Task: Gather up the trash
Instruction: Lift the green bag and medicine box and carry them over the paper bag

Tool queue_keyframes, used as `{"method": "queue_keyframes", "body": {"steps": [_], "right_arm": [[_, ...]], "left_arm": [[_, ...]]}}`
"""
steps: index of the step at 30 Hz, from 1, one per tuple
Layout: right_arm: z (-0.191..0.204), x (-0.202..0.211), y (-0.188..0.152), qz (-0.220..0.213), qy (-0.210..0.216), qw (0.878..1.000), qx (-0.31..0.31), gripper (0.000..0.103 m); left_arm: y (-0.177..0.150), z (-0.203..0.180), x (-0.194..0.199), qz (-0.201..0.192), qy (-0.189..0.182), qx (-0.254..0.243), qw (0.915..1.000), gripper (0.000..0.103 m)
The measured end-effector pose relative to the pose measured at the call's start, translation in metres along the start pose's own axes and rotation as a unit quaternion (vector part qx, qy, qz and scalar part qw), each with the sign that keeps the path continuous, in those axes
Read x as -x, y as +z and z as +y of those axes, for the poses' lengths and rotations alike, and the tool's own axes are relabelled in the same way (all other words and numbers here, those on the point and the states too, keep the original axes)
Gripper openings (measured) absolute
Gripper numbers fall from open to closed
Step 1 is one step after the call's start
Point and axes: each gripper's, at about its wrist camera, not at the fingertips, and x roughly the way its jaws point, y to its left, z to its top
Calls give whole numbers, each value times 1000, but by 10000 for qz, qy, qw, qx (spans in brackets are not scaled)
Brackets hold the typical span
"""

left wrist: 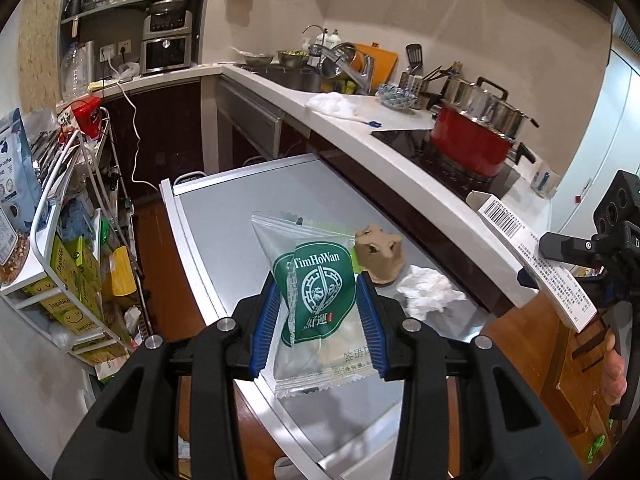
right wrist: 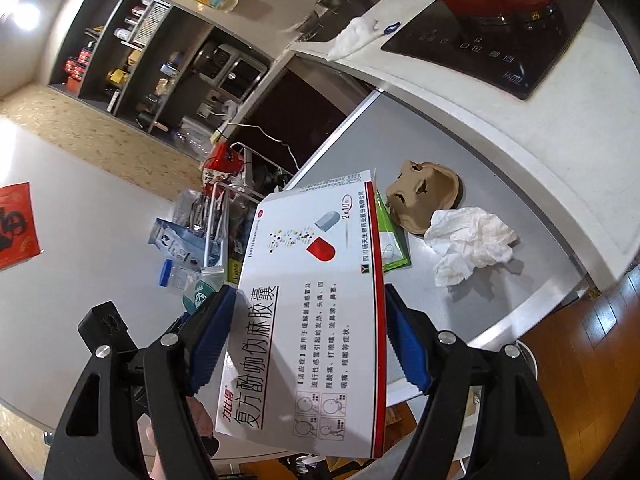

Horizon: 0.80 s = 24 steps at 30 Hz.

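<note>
A: Both tools are loaded. The left gripper is closed on the green-and-clear snack wrapper, which hangs between the blue pads above the grey tabletop. The right gripper is clamped on the white medicine box, held above the table's near edge.

B: What could go wrong?

A: The wrapper is thin, slick film pinched across a crease; I judge it could slide out if the hand swings quickly. The box is empty-looking card, gripped by its long sides, so a hard squeeze could buckle it and let it twist free. Both tools are full, so the rest cannot be taken until these are dropped off.

B: What rest?

A: A crumpled white tissue lies near the table's edge by the worktop, a brown pulp carton piece just beside it, and a green-edged packet partly hidden behind the box.

B: Any writing?

A: The wrapper reads "TimHoWan" above a round emblem. The box shows Chinese characters, "2x10", a red and a blue capsule, and a barcode on its side in the left view. No bin is visible.
</note>
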Motion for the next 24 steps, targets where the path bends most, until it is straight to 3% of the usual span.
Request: {"method": "queue_keyframes", "body": {"steps": [8,24], "right_arm": [[-16,28,-30,344,81,9994,15,72],[-80,63,-97,1275,-376,9910,-177,72]], "left_arm": [[-24,-31,22,96,-114,-164,9998,40],[-110,-92,24,984,-387,-242,9941,40]]}}
